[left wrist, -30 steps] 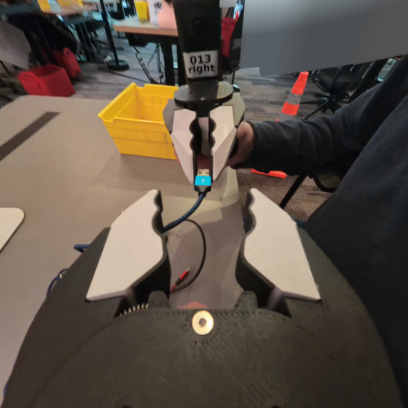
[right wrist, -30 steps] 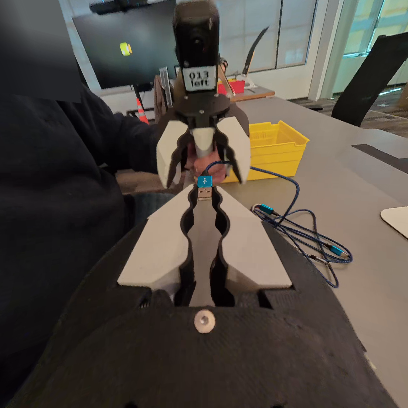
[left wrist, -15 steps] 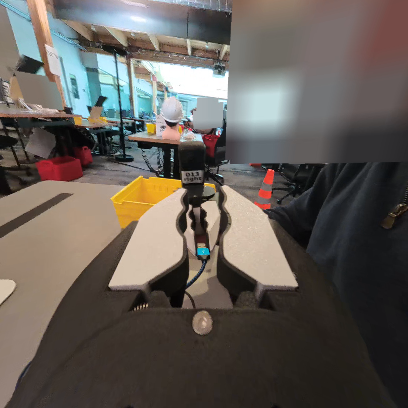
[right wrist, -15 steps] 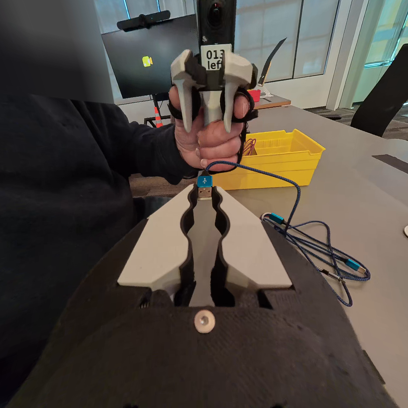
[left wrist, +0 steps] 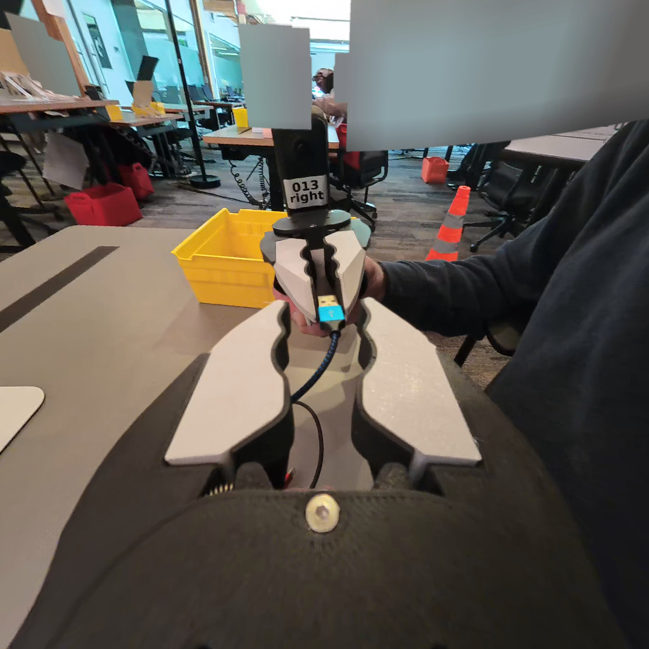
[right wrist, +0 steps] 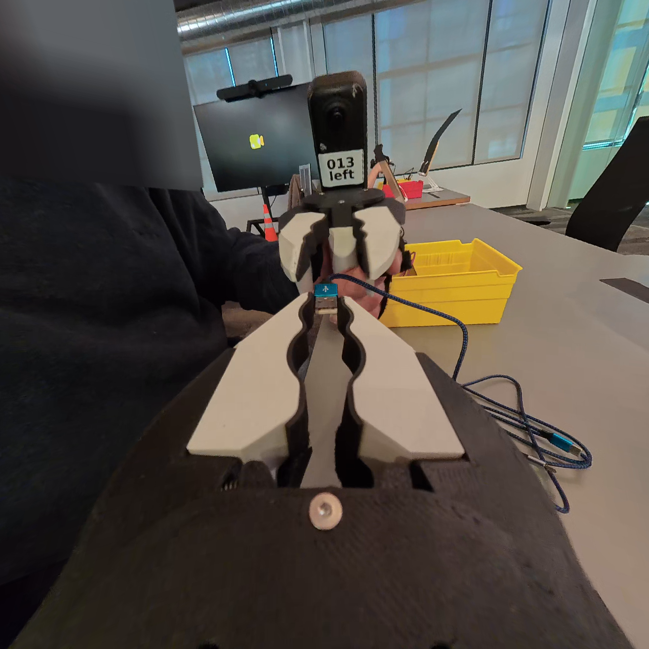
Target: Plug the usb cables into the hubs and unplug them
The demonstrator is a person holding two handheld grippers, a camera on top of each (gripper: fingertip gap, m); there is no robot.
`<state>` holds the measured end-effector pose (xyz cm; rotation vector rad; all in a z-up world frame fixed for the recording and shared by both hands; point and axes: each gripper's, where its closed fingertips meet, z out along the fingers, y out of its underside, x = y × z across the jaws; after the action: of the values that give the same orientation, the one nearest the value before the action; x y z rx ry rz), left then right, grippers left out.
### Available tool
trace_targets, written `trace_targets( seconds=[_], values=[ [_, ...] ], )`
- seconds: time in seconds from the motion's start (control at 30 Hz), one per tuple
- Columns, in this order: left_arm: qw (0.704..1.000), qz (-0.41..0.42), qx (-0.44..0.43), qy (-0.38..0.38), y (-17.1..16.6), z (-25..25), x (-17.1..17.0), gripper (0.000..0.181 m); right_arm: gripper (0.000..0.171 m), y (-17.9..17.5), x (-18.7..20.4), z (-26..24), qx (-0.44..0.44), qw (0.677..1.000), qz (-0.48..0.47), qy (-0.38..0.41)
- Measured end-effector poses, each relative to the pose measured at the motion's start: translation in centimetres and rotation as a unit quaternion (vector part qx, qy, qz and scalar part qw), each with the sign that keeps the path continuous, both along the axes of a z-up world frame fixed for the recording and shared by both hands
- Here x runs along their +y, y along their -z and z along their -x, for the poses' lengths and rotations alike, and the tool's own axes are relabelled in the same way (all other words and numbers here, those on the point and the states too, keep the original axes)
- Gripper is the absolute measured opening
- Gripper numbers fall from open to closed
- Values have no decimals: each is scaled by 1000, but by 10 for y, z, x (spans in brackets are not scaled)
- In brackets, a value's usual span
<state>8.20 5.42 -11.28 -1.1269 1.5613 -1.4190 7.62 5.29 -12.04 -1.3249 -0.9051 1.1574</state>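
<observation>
An open office with desks and tall windows surrounds the grey worktop (right wrist: 579, 351), where a yellow bin (right wrist: 453, 281) stands; half a second ago the left hand-held gripper (left wrist: 321, 312) was lifted with its fingers nearly together, and now it is level with them spread wide and empty, which suggests a handover is being lined up; no hub is in view; the right hand-held gripper (right wrist: 325, 305) is clamped on the blue USB plug (right wrist: 326, 298), whose braided cable (right wrist: 463, 337) trails to a coil on the worktop.
</observation>
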Motion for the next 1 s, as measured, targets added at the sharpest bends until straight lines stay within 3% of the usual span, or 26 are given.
trace_targets(
  seconds=[0.23,0.37,0.63,1.0],
  values=[
    [1000,23,3,-6,8,-2,0,34,11,-2,4,-7,36,999,2,12],
    [999,47,-12,-12,8,-4,3,24,11,-4,4,-7,48,999,-3,12],
    [999,35,-29,-25,7,-6,2,13,11,-3,7,-9,65,998,2,19],
    [999,27,-30,-31,3,-7,1,13,11,-6,6,-10,98,995,-1,20]
  ],
)
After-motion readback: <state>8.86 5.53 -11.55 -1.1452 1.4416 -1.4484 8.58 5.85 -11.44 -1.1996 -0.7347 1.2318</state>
